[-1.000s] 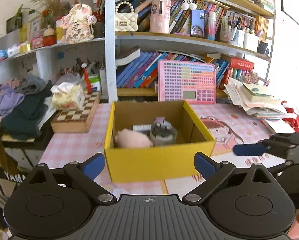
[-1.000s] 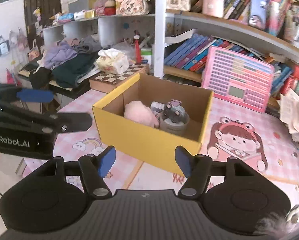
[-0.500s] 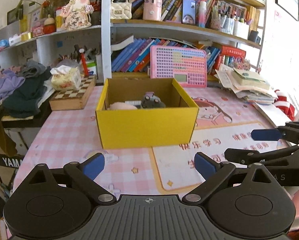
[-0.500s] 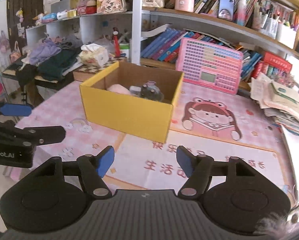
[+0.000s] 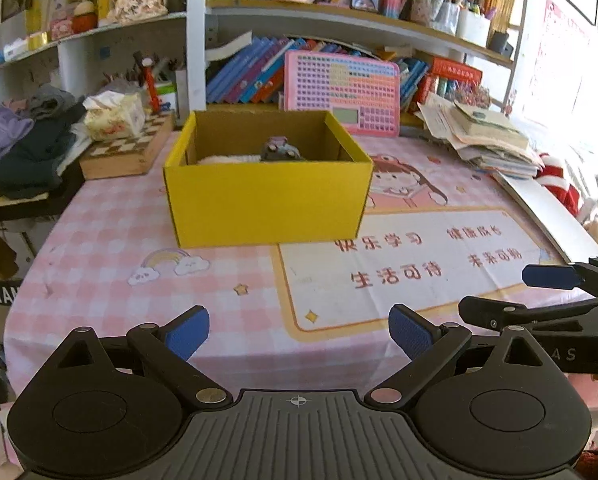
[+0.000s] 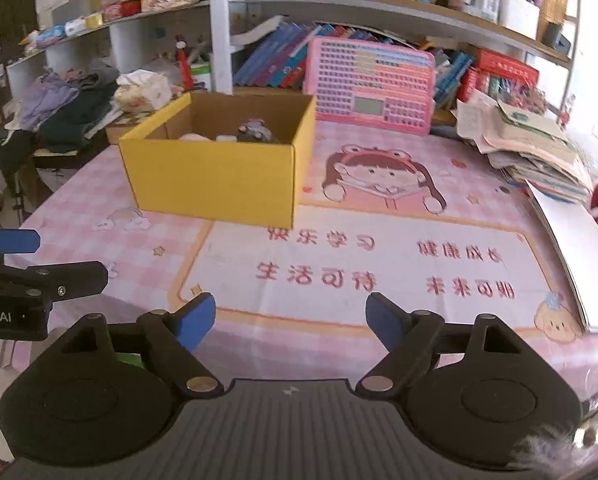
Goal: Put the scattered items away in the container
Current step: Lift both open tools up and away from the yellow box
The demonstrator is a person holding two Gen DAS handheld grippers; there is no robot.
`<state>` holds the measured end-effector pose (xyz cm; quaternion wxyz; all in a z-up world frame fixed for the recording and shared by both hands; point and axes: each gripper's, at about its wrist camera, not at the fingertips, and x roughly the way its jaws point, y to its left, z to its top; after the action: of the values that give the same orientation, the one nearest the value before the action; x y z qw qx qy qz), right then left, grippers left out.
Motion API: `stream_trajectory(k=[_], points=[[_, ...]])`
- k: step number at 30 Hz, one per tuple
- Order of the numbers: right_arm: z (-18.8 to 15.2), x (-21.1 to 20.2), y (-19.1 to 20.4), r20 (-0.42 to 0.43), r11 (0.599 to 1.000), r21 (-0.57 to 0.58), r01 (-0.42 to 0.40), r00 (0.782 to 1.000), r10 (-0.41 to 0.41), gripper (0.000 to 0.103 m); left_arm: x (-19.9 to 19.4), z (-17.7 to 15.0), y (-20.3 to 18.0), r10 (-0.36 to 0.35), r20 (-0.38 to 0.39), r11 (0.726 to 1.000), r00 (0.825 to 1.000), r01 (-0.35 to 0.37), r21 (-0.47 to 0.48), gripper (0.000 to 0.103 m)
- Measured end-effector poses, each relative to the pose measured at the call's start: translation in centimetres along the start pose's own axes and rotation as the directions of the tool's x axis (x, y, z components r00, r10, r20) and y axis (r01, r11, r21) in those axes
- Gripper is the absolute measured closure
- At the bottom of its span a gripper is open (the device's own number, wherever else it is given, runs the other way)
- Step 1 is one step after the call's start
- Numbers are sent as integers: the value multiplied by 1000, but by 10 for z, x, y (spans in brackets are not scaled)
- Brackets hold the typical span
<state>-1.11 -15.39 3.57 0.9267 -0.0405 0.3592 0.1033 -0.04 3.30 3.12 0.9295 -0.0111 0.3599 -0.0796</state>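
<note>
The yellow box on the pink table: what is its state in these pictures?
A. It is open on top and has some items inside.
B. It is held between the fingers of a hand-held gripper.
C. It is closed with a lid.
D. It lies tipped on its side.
A: the yellow box stands upright with no lid, and a grey item and a pale pink one show above its front wall.

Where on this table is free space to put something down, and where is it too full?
Free: the pink tablecloth in front of the yellow box, and the white panel with red writing right of it. Crowded: the paper pile at the right edge, and the chessboard and clothes left of the box.
</note>
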Motion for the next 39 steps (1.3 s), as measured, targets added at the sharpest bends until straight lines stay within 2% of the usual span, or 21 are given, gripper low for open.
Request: stream_trajectory(k=[6,11,18,25,39], points=[[-10,0,-1,-44,999,12,33,999,-32,15,6,-6,-9,-45,-42,998,998,46,34,5],[-16,-1,-5,-67,998,36,56,996,-54,15,9,-14,-16,8,-38,995,999,-4,102,5],[-20,3,-4,-108,998,36,55,993,-51,13,11,-19,-13,-35,-79,996,996,41,73,5],[-22,4,5,-128,999,-5,36,991,-36,11,13,-26,-7,-43,-121,999,992,46,20,5],[-21,8,5,-133,1000,-13,26,991,-27,11,14,-26,-7,-47,-137,999,989,47,-5,4]])
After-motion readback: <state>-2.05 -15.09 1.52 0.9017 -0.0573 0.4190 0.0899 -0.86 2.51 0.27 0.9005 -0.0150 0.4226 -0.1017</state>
